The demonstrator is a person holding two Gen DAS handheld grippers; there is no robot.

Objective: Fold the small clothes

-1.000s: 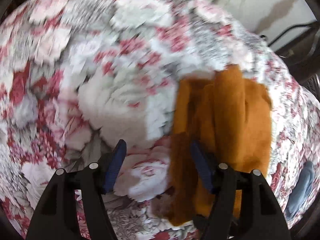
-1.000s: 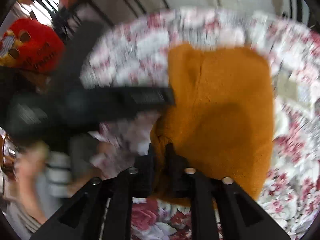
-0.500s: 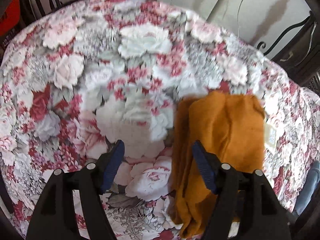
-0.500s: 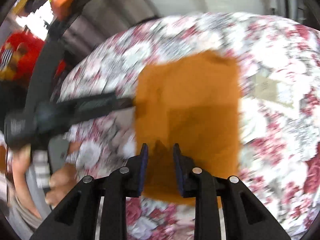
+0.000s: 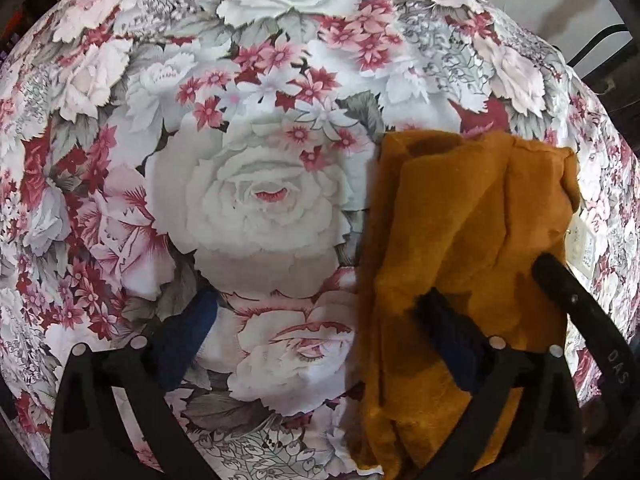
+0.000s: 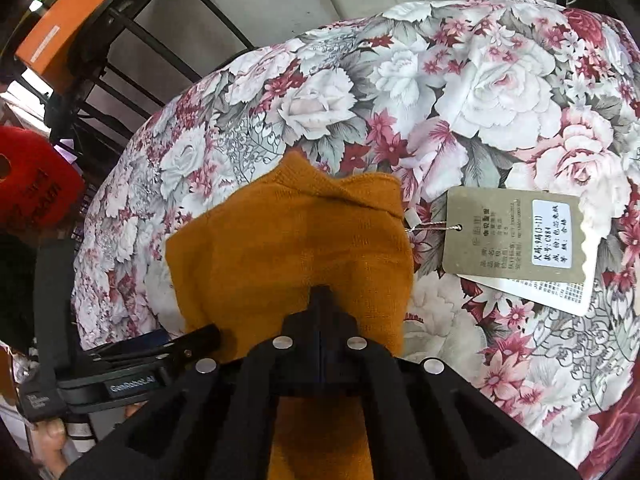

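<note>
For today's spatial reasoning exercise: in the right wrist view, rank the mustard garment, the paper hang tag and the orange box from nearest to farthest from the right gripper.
1. Mustard garment: directly under the right gripper, whose jaws are shut.
2. Paper hang tag: to the right, lying on the floral cloth.
3. Orange box: far upper left, beyond the table, behind the black chair.

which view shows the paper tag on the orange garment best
The right wrist view: the paper tag lies flat and whole beside the orange garment, print visible. The left wrist view shows only a sliver of it at the garment's edge.
</note>
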